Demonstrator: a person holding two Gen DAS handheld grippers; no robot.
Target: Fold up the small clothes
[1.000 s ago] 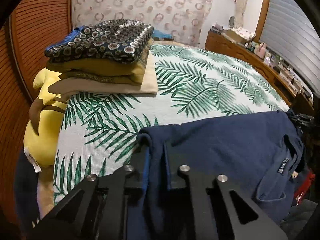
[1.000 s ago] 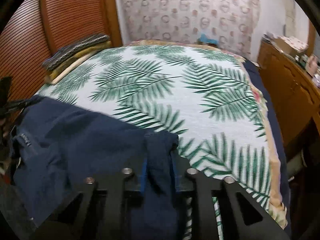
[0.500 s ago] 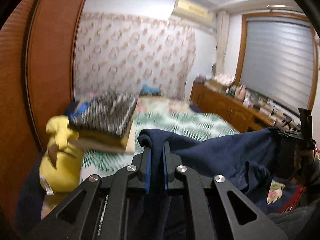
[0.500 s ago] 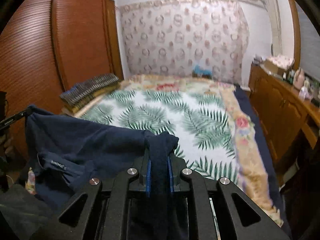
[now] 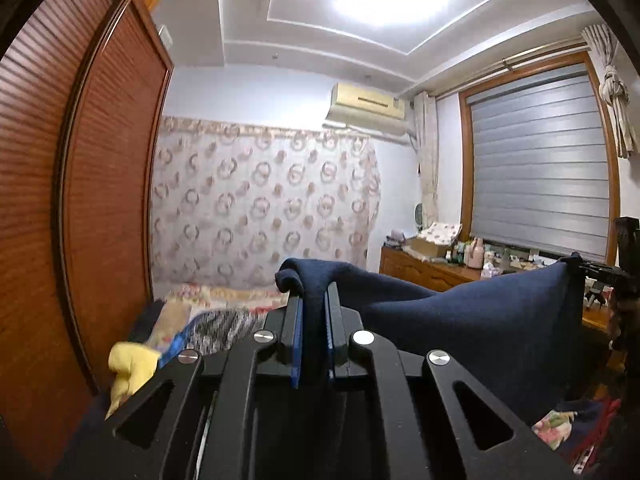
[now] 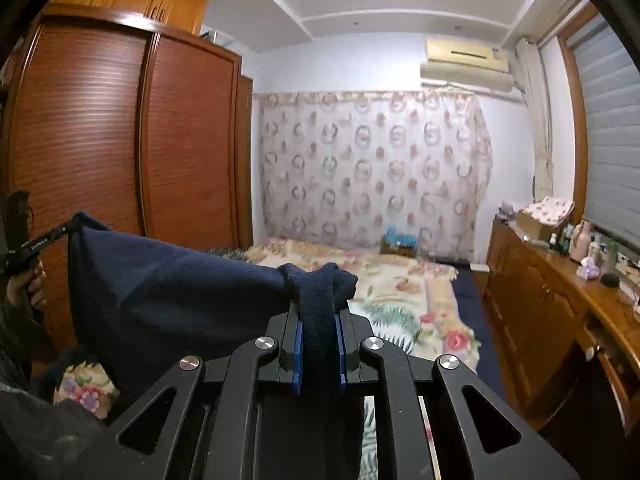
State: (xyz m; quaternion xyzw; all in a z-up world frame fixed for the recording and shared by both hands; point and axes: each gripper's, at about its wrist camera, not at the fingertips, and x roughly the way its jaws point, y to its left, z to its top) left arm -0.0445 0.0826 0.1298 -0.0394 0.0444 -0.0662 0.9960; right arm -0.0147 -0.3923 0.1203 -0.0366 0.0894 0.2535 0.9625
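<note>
A navy blue garment (image 5: pixel 480 320) hangs stretched in the air between both grippers, high above the bed. My left gripper (image 5: pixel 313 304) is shut on one bunched corner of it. The cloth runs rightward to my right gripper (image 5: pixel 588 270), seen small at the far right edge. In the right wrist view my right gripper (image 6: pixel 319 318) is shut on the other bunched corner of the navy garment (image 6: pixel 168 292). That cloth spans left to my left gripper (image 6: pixel 70 227), held by a hand (image 6: pixel 30 284).
Below lies the bed (image 6: pixel 404 280) with a floral and palm-leaf cover. A stack of folded clothes (image 5: pixel 216 326) and a yellow plush toy (image 5: pixel 128 368) sit at its left by the wooden wardrobe (image 6: pixel 120 160). A cluttered wooden dresser (image 6: pixel 560 292) lines the right wall.
Both grippers have risen with the navy garment and tilted up toward level. The garment left the bed and now hangs taut between them; the bed dropped low in both views.
</note>
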